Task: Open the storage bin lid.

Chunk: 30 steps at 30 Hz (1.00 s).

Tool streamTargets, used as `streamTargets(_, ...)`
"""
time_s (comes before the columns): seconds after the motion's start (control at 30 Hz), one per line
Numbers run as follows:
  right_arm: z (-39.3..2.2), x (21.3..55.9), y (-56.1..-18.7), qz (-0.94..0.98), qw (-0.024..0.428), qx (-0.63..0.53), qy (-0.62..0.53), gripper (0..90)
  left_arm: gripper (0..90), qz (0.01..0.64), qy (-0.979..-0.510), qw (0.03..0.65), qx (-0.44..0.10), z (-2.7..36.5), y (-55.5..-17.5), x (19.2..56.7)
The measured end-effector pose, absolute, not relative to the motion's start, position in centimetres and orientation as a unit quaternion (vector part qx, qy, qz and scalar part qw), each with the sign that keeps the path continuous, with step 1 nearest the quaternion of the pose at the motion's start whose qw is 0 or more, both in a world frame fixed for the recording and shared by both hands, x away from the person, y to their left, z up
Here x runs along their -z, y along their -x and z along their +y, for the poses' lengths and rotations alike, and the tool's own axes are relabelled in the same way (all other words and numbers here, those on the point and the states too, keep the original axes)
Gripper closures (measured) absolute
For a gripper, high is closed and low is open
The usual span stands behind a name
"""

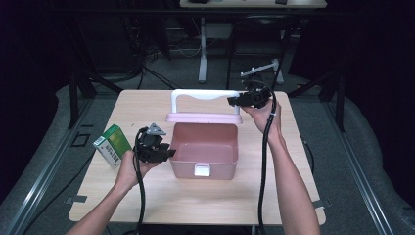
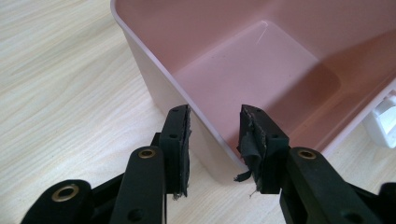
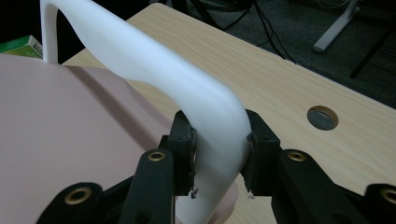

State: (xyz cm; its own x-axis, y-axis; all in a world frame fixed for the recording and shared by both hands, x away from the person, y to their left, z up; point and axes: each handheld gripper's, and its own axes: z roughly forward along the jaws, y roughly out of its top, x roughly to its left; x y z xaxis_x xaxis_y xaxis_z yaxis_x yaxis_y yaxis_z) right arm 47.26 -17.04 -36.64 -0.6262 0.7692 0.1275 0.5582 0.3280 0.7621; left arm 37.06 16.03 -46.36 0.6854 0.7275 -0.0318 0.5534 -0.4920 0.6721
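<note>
Pink box (image 1: 204, 149), open at mid-table (image 1: 147, 196): thin, stiff, light plastic, probably slick. Left gripper (image 2: 215, 140) straddles its corner wall, pads apart. Right gripper (image 3: 218, 149) clamps the lid's white handle (image 3: 154, 70), the firmest hold.

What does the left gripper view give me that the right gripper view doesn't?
Left gripper view alone: the left gripper straddling the wall of the open pink box, one jaw outside and one inside, the pads not plainly pressing on the wall; the box's bare floor; the white latch.

Right gripper view alone: the right gripper shut on the white handle of the pink lid; the green carton; a round hole in the tabletop.

Shared: the light wooden table.
</note>
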Motion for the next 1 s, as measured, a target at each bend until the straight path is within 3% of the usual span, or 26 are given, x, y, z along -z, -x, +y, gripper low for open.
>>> streamTargets(1.0, -17.4, 36.3, -52.6, 0.795, 0.105, -0.400, -0.445, 63.3, 62.7, 0.372, -0.858, 0.328, -0.134, 15.9, -37.1, 46.3)
